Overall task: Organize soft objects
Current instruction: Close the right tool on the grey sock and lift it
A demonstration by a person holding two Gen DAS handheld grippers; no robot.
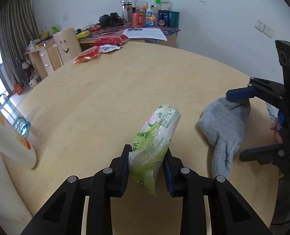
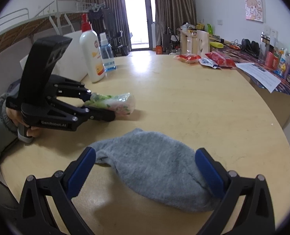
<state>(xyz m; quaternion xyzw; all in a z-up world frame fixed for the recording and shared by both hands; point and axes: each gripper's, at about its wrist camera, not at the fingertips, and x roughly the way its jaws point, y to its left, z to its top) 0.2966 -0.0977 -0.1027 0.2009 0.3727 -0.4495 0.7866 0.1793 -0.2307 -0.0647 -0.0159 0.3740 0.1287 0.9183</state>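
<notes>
My left tongs (image 1: 146, 171) are pinching the green-and-white tissue pack (image 1: 154, 135), both pads pressed against its crinkled plastic wrapper near its near end. The pack juts forward and up from the pads, its far end tilted above the round wooden surface (image 1: 105, 90). From the right wrist view the same pack (image 2: 115, 102) sits low near the surface between the left tongs' fingers.

My right tongs (image 2: 145, 173) are spread wide around the grey sock (image 2: 154, 168), which lies flat on the surface. One blue pad touches the sock's right edge; the other stands just beside its left end.

Far across the surface lie red snack packets (image 1: 109, 41), and a white lotion bottle (image 2: 92, 54) stands at the left edge.
</notes>
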